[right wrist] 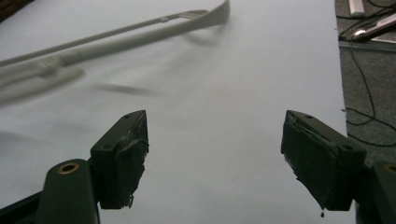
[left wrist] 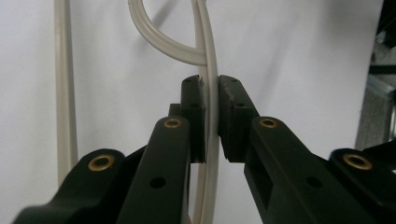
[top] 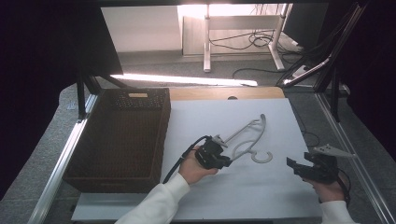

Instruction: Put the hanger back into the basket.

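A pale plastic clothes hanger (top: 247, 135) lies on the white table top (top: 261, 196), its hook toward the near side. My left gripper (top: 223, 161) is shut on the hanger's arm near the hook. In the left gripper view the two black jaws pinch the thin hanger bar (left wrist: 212, 93) between their pads, and the curved hook (left wrist: 159, 39) rises just beyond. My right gripper (top: 294, 165) hovers open at the table's right, apart from the hanger. The right gripper view has its jaws (right wrist: 215, 158) wide apart over bare table, with the hanger (right wrist: 116, 39) farther off at upper left.
A dark woven basket (top: 121, 140) stands on the table's left side, beside the left hand. Metal frame rails run along both table sides. Beyond the far edge are floor cables (top: 254, 39) and desk legs.
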Tool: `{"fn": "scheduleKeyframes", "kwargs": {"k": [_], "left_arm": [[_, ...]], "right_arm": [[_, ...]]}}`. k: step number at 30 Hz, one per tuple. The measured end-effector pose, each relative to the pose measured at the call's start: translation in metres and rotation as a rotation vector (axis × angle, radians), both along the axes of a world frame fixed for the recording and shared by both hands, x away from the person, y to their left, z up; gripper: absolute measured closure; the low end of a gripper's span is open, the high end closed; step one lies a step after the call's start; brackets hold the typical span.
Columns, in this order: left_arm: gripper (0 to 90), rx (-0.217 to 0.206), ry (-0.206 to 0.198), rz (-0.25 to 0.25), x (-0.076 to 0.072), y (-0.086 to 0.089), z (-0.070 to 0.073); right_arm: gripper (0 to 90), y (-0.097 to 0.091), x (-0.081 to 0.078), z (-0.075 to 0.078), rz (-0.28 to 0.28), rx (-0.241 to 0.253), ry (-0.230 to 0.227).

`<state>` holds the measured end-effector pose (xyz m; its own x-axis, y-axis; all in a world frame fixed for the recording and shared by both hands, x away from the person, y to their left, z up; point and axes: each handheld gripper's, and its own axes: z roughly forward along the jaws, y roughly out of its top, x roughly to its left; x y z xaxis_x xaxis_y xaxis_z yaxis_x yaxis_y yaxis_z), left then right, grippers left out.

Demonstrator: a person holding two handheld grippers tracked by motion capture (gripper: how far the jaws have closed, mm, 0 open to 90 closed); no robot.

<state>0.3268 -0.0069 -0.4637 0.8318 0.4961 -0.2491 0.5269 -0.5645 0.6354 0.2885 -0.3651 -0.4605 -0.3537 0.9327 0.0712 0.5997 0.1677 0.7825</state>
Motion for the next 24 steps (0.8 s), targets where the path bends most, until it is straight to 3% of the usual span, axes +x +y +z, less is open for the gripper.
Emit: {"fn": "scheduleKeyframes", "kwargs": {"k": [13, 24], "left_arm": [[82.4, -0.106, -0.041, 0.057, 0.002, 0.024, 0.027], [82.5, -0.145, -0.083, 0.085, 0.002, 0.039, 0.046]], "right_arm": [[23.9, -0.002, 0.001, -0.004, -0.016, 0.003, 0.01], [23.9, 0.0, 0.001, -0.005, -0.005, 0.0, 0.016]]}}
